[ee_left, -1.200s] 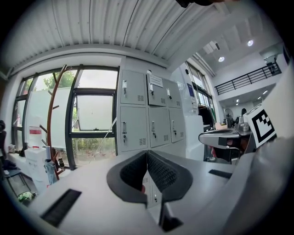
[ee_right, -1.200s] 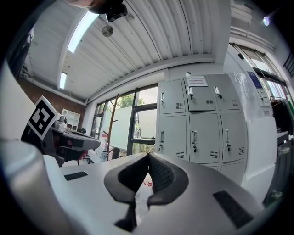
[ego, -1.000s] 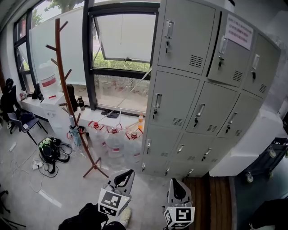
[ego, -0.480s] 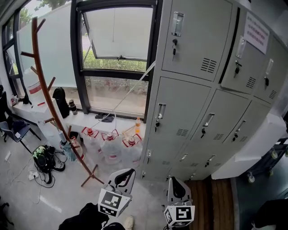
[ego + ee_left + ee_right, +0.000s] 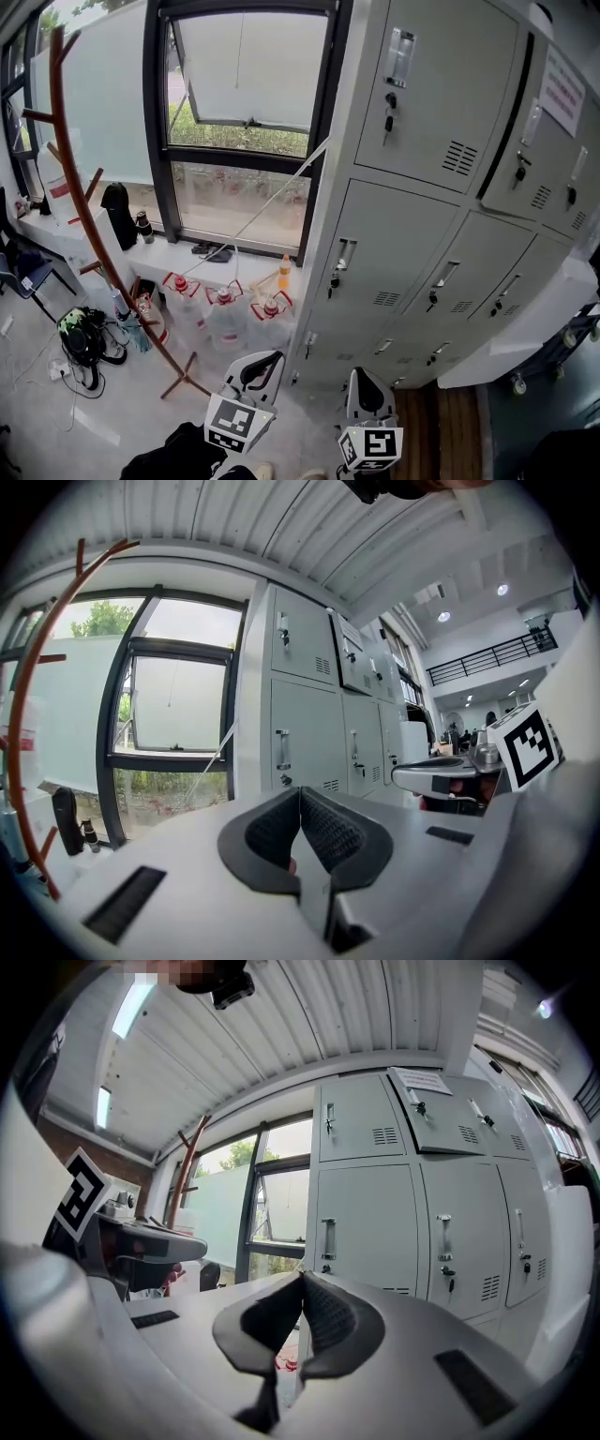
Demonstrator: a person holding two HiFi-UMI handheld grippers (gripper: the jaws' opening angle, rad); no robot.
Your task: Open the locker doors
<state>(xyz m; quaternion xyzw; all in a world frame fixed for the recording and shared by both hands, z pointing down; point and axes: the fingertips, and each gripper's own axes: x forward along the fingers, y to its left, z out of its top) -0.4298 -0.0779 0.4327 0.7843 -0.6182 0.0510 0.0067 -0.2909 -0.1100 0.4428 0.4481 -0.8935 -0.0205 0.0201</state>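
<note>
Seen from the head view, a person is standing before a bank of grey lockers (image 5: pixel 412 234), holding the left gripper (image 5: pixel 261 360) and the right gripper (image 5: pixel 363 377) low and well short of the doors, none of which is swung open. Water jugs (image 5: pixel 225 314) are sitting on the floor just beside the lockers' left edge, and a wooden coat stand (image 5: pixel 80 187) is leaning nearby. In the left gripper view, the left gripper (image 5: pixel 300 801) is pointing level at the leftmost column of doors (image 5: pixel 300 714), its jaws pressed together with nothing between them. In the right gripper view, the right gripper (image 5: pixel 302 1284) is facing a vertical door handle (image 5: pixel 327 1238), its jaws likewise pressed together and empty. The likely trouble: shut jaws reaching a handle would only be bumping it, so they need spreading first. Keys are hanging in the locks below the handles and could snag, and a low reach on the left could knock the jugs.
</note>
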